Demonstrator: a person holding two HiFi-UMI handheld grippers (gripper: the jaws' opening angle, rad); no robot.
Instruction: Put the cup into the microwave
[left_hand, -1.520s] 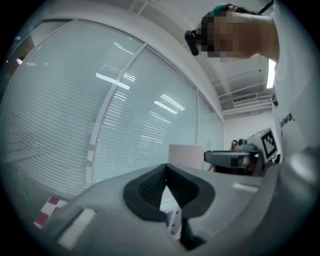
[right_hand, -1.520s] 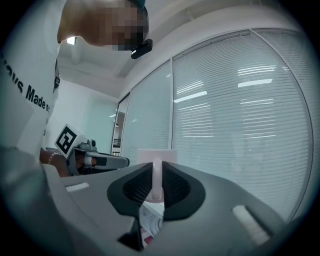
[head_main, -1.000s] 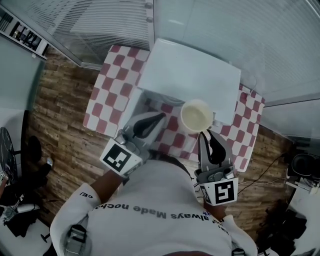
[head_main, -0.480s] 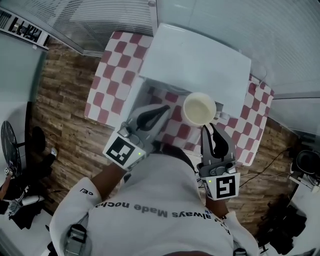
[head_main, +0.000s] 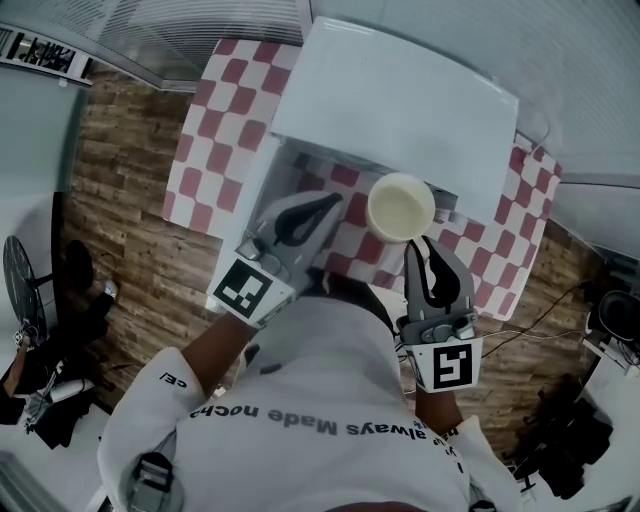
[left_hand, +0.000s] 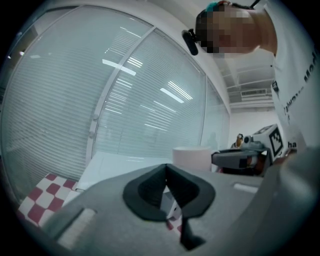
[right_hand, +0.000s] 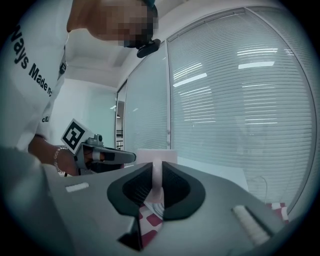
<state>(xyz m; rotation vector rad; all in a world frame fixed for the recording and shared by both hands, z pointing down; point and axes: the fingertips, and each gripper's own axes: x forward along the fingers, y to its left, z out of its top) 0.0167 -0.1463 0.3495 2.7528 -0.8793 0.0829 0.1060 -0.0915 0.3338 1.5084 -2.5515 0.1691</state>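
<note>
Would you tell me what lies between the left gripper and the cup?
Only bare checkered tablecloth, seen in the head view, separates the left gripper from the cup.

Your left gripper (head_main: 335, 203): jaws pressed together, nothing between them, nose angled forward and toward your right. Its marker cube (head_main: 243, 290) sits close to your chest, face up. Your left forearm (head_main: 213, 355) is bare below a white sleeve and reaches forward.

Your right gripper (head_main: 413, 245): jaws clamped on the handle of the cup (head_main: 401, 205), pointing straight ahead. Your right arm is mostly hidden under your torso. The two grippers are side by side, not touching.
</note>
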